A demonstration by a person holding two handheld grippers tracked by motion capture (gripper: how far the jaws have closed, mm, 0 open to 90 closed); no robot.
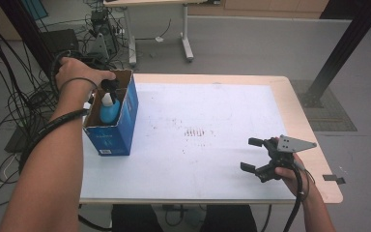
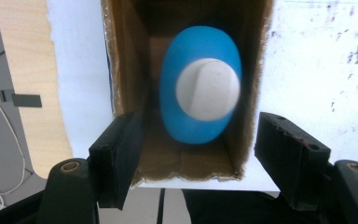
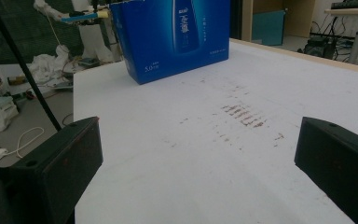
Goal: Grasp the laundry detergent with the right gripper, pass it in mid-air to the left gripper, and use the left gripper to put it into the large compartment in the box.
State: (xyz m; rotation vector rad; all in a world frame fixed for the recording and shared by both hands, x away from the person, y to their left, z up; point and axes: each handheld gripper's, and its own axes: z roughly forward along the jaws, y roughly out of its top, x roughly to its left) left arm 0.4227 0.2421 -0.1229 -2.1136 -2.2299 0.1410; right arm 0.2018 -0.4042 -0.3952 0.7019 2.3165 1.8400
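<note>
your left gripper (image 1: 107, 86) sits over the open top of the box (image 1: 125, 121), at the box's far end, your left hand (image 1: 77, 72) around it. in the left gripper view the gripper (image 2: 200, 140) looks straight down into the box (image 2: 126, 70); its jaws stand apart, one pad just over the left cardboard wall, the other outside the right wall, with nothing between them in contact. the bottle (image 2: 200, 88) stands upright inside the box, blue body with a white cap, seen from above and a little blurred; it is below the jaws, and you cannot tell from here whether it touches either wall. in the high view the bottle (image 1: 109, 110) fills the far compartment behind a cardboard divider, cap up. the box is blue outside, brown inside, and rests on the white mat (image 1: 212, 159) near the table's left edge. your right gripper (image 1: 257, 155) is well apart from the box, low over the near right part of the mat, held by your right hand (image 1: 290, 171), grey plate on top. its jaws are wide open and hold nothing; in the right gripper view the gripper (image 3: 198, 168) faces across the mat (image 3: 177, 177) toward the box (image 3: 172, 37), with faint reddish marks (image 3: 244, 116) on the mat between. table (image 1: 299, 111) edge is bare wood.
</note>
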